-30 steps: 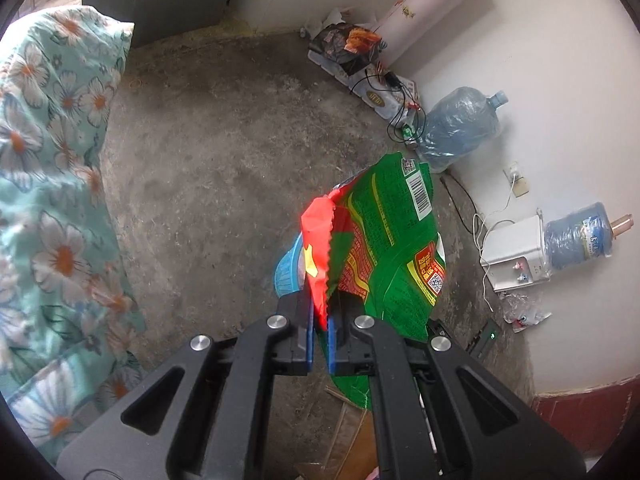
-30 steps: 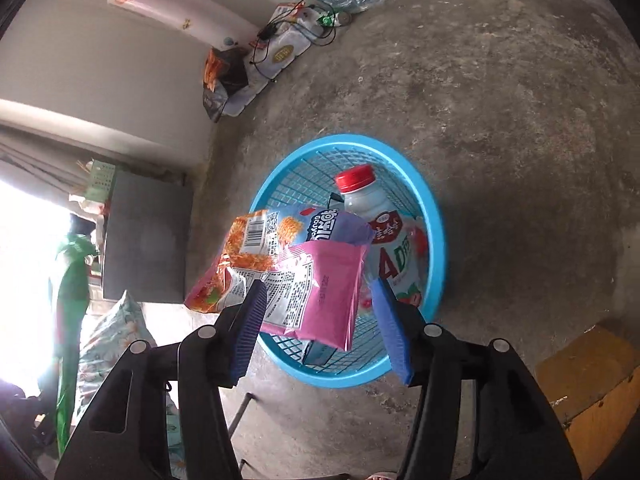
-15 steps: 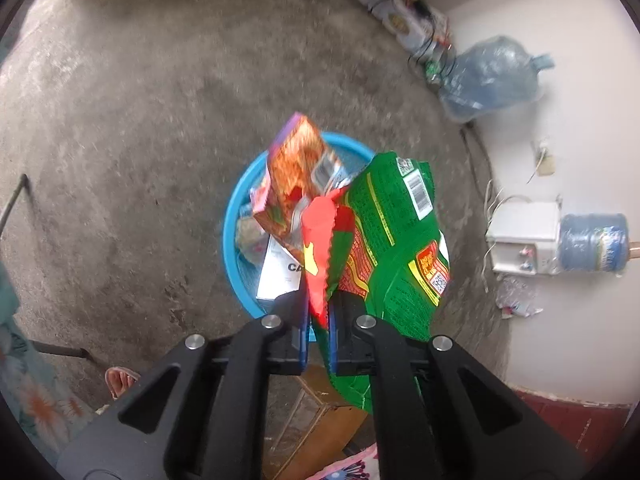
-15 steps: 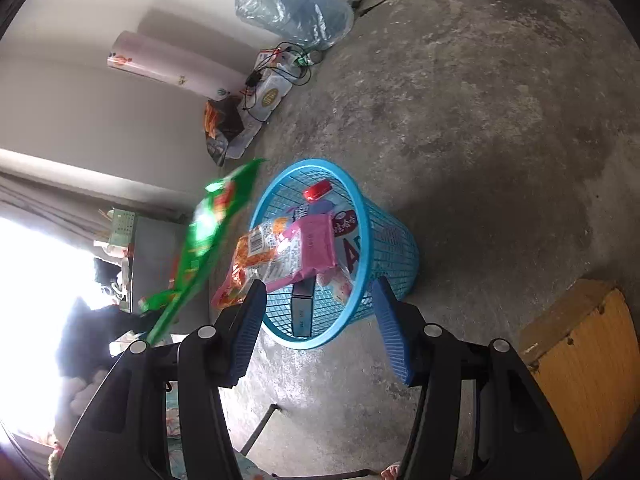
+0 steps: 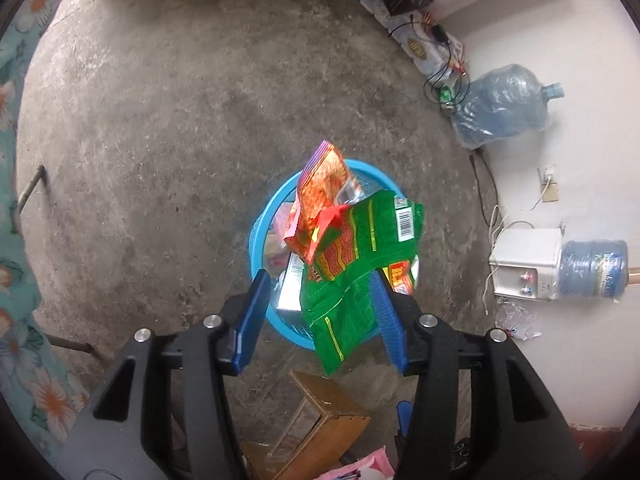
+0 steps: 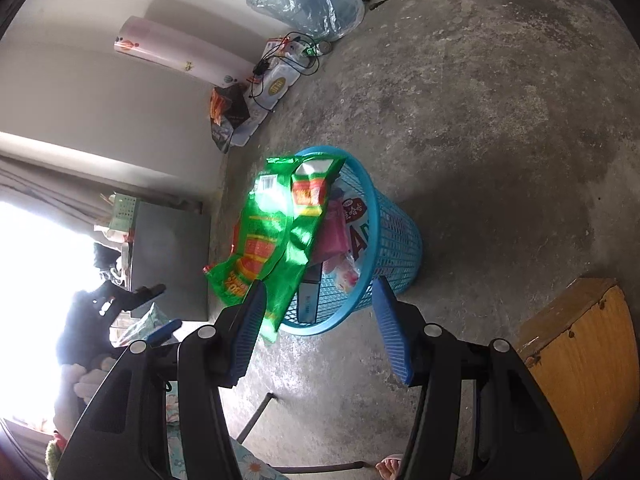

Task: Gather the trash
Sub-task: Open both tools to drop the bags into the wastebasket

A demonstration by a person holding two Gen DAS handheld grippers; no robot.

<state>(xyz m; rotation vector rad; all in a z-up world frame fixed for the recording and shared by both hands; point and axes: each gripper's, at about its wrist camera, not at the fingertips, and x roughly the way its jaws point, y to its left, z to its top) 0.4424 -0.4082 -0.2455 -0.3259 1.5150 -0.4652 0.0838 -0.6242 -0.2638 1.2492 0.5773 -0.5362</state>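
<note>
A green snack bag [image 5: 356,264] hangs loose over the blue mesh basket [image 5: 260,240], between the spread jaws of my left gripper [image 5: 320,312], which is open. In the right wrist view the same green bag [image 6: 276,232] drapes over the near rim of the basket [image 6: 396,240]. The basket holds an orange snack bag [image 5: 324,192], a pink packet [image 6: 332,228] and a white bottle [image 6: 358,224]. My right gripper [image 6: 320,324] is open and empty, above the floor in front of the basket. The left gripper also shows at the far left of the right wrist view [image 6: 156,312].
Two large water jugs [image 5: 500,108] [image 5: 592,268], a white dispenser [image 5: 524,264] and cables lie along the wall. A wooden stool [image 6: 580,364] stands close by the basket. Floral bedding [image 5: 16,320] is at the left. A pile of bags and a power strip [image 6: 256,100] sits by the wall.
My left gripper has opened and let go of the green bag, which now drops onto the basket. The right gripper has pulled back a little from the basket.
</note>
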